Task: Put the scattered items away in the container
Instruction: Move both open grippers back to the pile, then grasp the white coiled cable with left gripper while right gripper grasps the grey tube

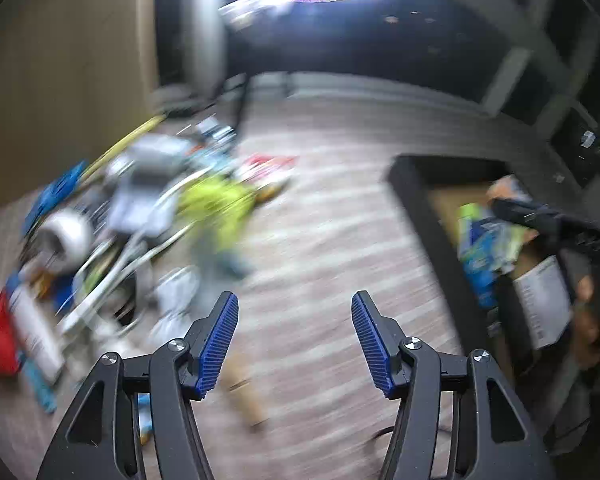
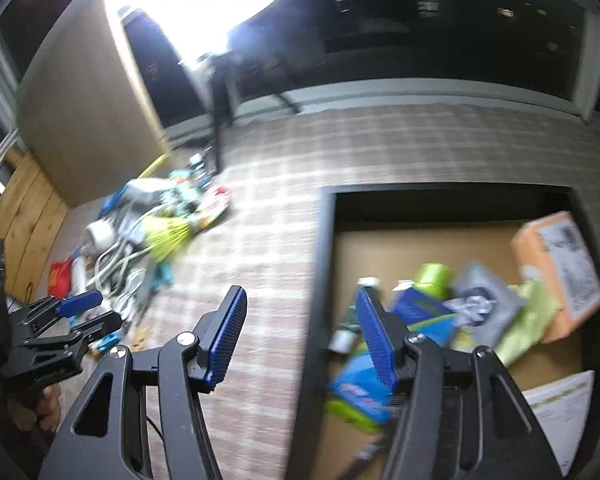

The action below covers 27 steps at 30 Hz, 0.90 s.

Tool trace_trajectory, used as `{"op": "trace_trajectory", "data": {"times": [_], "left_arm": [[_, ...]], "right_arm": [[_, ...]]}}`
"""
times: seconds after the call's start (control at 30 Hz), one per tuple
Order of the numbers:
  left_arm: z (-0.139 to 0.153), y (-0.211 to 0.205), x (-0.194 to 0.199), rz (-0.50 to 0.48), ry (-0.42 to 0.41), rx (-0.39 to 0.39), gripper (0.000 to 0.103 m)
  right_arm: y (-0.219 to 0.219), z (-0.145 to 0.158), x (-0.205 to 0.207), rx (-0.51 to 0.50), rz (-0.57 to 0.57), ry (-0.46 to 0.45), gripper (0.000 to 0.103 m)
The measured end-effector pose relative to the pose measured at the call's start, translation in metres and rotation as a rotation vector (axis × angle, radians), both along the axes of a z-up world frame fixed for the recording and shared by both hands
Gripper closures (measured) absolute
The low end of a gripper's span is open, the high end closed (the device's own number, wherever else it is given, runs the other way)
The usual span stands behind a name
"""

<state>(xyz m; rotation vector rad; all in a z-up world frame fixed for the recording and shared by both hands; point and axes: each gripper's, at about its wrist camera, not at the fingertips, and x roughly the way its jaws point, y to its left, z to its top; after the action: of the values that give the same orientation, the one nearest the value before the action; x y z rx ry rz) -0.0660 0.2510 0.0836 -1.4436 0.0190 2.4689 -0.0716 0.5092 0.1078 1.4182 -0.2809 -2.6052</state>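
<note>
Two tongs – left tongs and right tongs – both wide, empty, one container, one clutter pile

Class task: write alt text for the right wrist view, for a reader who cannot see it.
The open, empty right gripper hovers over the left wall of a black container already holding boxes and packets. A blurred pile of scattered items lies on the checked carpet to the left.

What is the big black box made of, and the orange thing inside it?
The black box looks like cardboard: its floor is plain matte brown, its walls dark. The orange thing seems a printed paper or card package, flat-sided with a label. Blur leaves both uncertain.
</note>
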Motion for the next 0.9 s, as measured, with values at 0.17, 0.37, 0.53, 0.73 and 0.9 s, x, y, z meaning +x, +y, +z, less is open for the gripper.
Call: {"op": "trace_trajectory", "data": {"times": [0.17, 0.37, 0.53, 0.73, 0.9], "left_arm": [[-0.022, -0.06, 0.009, 0.111, -0.042, -0.012, 0.056], [-0.038, -0.08, 0.009, 0.109, -0.055, -0.001, 0.062], [-0.049, -0.08, 0.001, 0.095, -0.075, 0.02, 0.068], [-0.057, -0.076, -0.009, 0.06, -0.096, 0.045, 0.074], [-0.062, -0.073, -0.017, 0.044, -0.11, 0.053, 0.077]], "right_arm": [[-0.055, -0.016, -0.015, -0.052, 0.131, -0.041, 0.051], [-0.125, -0.039, -0.04, -0.098, 0.255, -0.097, 0.058], [-0.166, -0.06, -0.057, -0.102, 0.315, -0.148, 0.066], [-0.191, -0.079, -0.07, -0.11, 0.339, -0.196, 0.069], [-0.199, -0.088, -0.077, -0.111, 0.337, -0.222, 0.07]]}}
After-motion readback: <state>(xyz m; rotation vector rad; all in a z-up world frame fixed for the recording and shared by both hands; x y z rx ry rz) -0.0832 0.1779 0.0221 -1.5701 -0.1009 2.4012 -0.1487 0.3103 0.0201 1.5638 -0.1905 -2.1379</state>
